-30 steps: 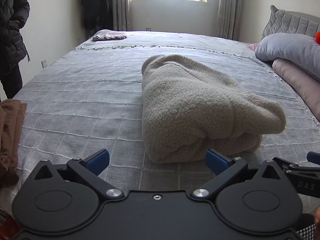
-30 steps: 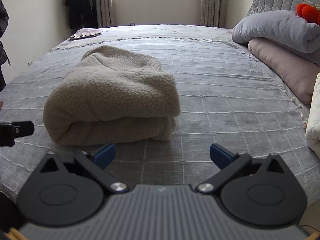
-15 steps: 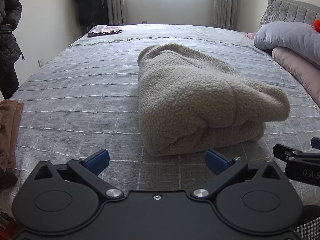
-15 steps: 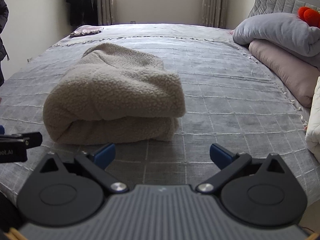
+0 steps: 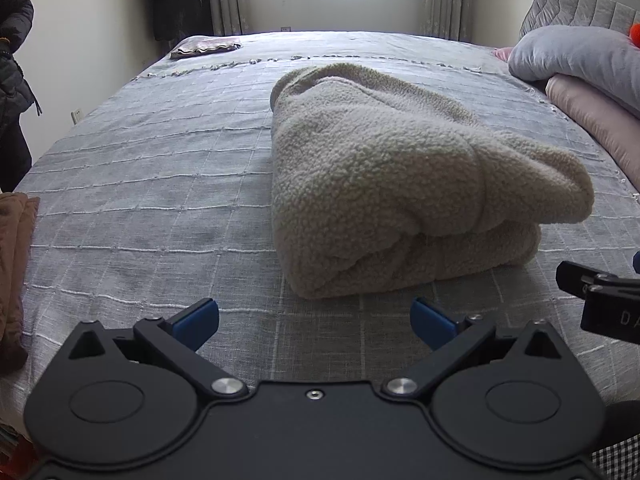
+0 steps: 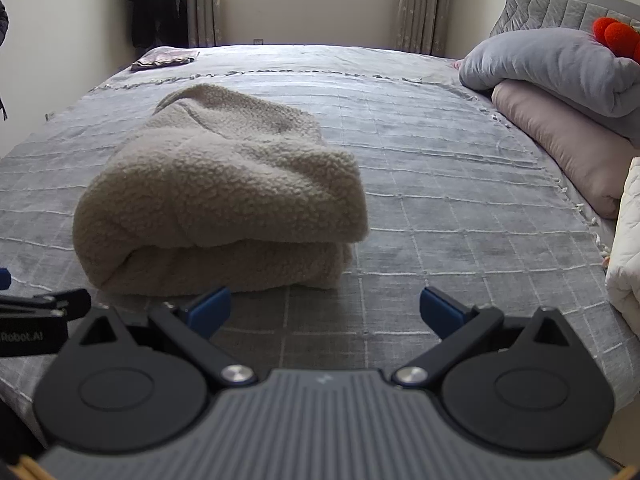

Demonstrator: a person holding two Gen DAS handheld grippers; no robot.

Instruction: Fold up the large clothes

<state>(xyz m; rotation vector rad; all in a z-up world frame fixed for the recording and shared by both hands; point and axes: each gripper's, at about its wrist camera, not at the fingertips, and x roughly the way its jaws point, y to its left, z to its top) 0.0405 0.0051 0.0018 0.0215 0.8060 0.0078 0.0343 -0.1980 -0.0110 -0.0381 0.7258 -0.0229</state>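
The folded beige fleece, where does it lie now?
The folded beige fleece lies on the grey bedspread, ahead of both open grippers, right of centre in the left wrist view and left of centre in the right.

Nubby beige fleece garment [image 5: 392, 176]; woven grey cotton bedspread [image 5: 160, 184].

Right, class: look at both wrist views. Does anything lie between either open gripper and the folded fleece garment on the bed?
Nothing visible does. Only bare grey bedspread separates the left gripper and the right gripper from the fleece garment. The brown cloth and the pillows lie off to the sides.
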